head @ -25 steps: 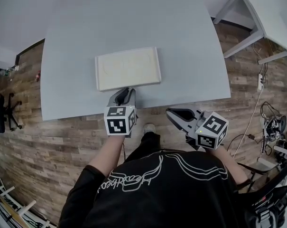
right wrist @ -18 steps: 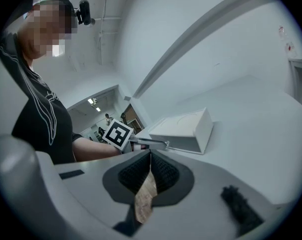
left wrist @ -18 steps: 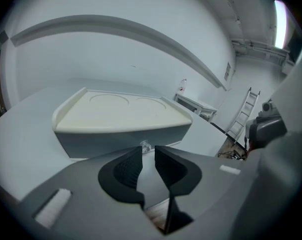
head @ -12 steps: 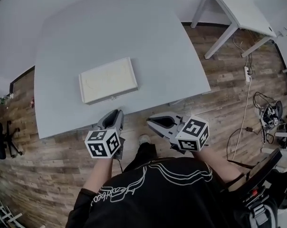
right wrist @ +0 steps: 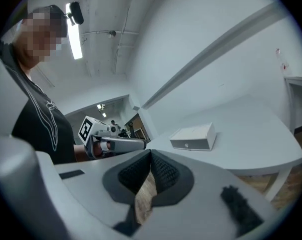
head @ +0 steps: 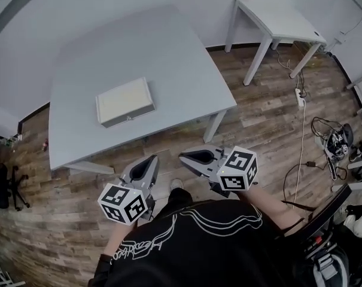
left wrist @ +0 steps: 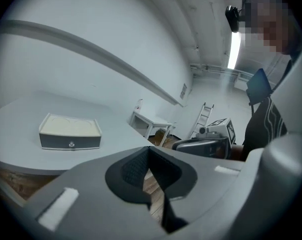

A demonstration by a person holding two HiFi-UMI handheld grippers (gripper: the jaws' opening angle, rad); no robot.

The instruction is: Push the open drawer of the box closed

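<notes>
Now, head view: the box (head: 125,102) sits just in from the desk's (head: 169,52) near edge, its drawer (head: 128,119) looking flush. The left hand-held gripper (head: 151,159) and right hand-held gripper (head: 183,156) hang over the plank floor (head: 264,130). Left gripper view: jaws pinched together, empty. Right gripper view: likewise. Any last nudge wants a square push. A white table (head: 276,20) stands beyond.
</notes>
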